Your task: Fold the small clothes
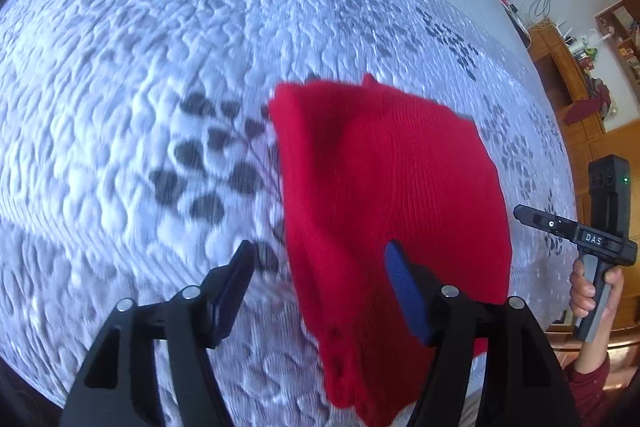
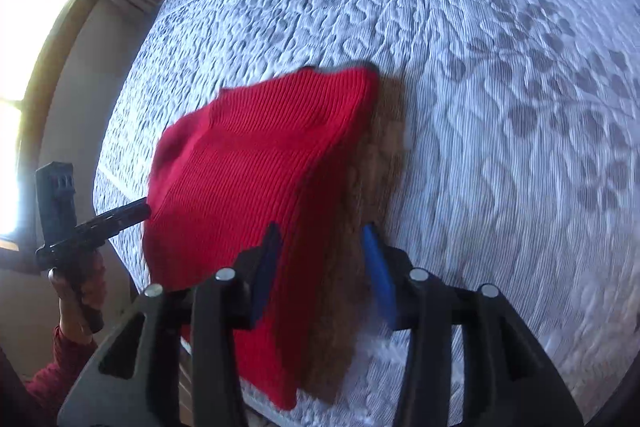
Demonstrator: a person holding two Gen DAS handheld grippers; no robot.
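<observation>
A small red knitted garment lies folded on the white quilted bed near its edge. My left gripper is open just above it; its right finger is over the red knit and its left finger is over bare quilt. In the right wrist view the red garment has a brown fuzzy layer showing along its right side. My right gripper is open with the garment's edge between its fingers. Each gripper also shows in the other's view, the right one and the left one.
The quilted bed cover with grey leaf prints spreads far beyond the garment. Wooden furniture and shelves stand past the bed's right edge. A window with curtains is on the left of the right wrist view.
</observation>
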